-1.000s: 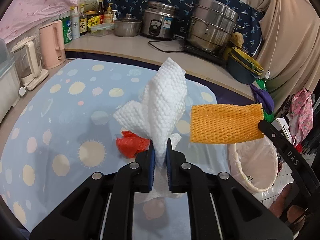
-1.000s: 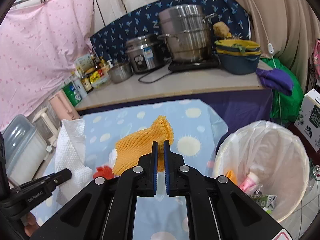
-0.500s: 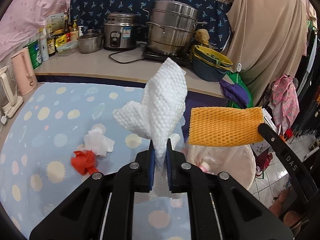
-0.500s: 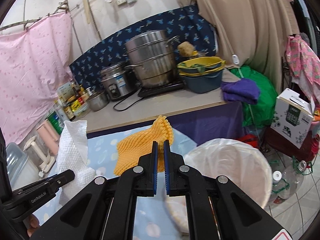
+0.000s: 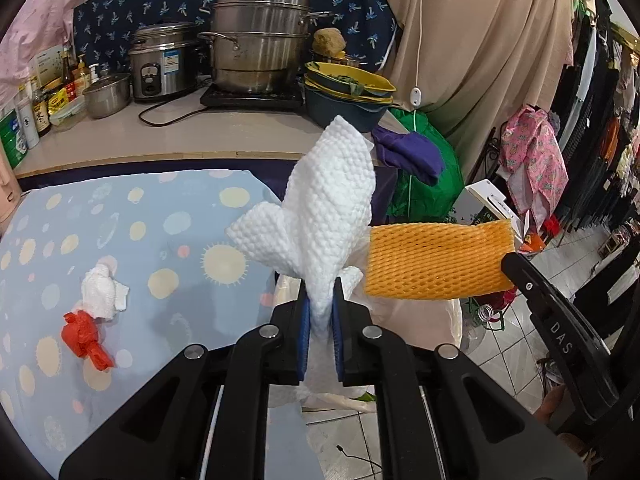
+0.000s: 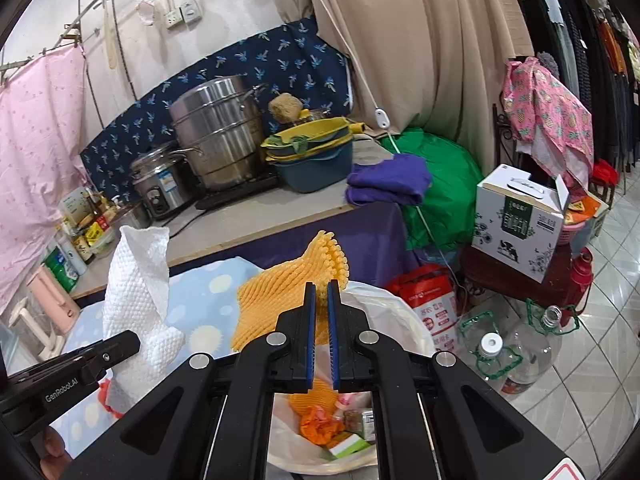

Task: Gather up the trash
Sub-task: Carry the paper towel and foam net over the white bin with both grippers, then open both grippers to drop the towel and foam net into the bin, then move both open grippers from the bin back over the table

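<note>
Two pieces of trash are in the air now, and two more wait on the table. The left gripper is closed tight on a white paper towel, which stands up from between its blue pads in a loose, crumpled fan. The right gripper is closed on an orange foam net, a soft ribbed sleeve that bends over to the left of the jaws. Both are near or above the trash bin, which has a thin plastic liner and stands on the floor just beside the table edge. Inside the bin I see some wrappers and something orange, so a part of the job seems done already. On the blue tablecloth a small white tissue ball and a red plastic scrap touch each other, well apart from the bin. I judge that the two held pieces must be dropped first, then these two collected.
</note>
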### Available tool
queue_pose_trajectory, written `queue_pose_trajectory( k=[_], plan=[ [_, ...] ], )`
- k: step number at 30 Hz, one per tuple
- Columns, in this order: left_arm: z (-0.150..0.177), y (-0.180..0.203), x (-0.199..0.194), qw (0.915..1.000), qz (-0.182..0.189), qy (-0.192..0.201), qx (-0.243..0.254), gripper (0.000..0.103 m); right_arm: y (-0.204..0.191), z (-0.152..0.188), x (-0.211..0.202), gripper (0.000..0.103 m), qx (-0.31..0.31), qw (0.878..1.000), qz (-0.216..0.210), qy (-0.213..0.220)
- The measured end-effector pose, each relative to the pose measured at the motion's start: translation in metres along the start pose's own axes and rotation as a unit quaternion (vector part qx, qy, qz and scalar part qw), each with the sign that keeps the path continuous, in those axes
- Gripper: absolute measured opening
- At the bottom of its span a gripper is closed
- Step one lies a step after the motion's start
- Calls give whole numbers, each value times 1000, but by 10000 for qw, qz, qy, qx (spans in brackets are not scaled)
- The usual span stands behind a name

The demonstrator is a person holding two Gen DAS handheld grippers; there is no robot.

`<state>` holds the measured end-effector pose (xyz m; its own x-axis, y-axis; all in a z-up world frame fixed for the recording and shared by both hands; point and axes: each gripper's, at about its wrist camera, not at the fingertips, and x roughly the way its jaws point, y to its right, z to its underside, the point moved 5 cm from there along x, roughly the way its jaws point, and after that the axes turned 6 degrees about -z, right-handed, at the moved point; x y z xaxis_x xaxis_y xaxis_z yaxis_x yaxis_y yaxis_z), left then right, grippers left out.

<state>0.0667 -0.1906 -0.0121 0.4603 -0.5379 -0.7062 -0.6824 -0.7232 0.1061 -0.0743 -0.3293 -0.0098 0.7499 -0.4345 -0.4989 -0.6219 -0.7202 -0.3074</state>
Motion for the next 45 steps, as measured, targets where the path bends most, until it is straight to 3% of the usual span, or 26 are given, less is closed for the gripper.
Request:
queue_pose_trajectory(
  k=[8,26,30,32,35,39,45],
  plan=[
    [9,28,25,9995,19,-215,212,9,28,15,16,6,202,9995,92,-216],
    [18,40,57,9982,0,-516,293,10,38,26,34,7,330,9985,183,-396],
    [18,40,58,9983,-40,-501,284,19,40,26,36,12,445,9980,196,-399],
    [17,38,56,9986,-86,-450,260,34,40,26,35,16,463,9980,187,-384],
    [15,35,52,9990,-140,-367,197,48,38,24,33,27,468,9982,166,-323],
    [12,32,50,9992,-159,-331,174,49,32,19,28,44,451,9986,159,-217],
    [9,26,44,9994,-167,-290,94,50,20,16,25,49,363,9991,111,-181]
  ],
)
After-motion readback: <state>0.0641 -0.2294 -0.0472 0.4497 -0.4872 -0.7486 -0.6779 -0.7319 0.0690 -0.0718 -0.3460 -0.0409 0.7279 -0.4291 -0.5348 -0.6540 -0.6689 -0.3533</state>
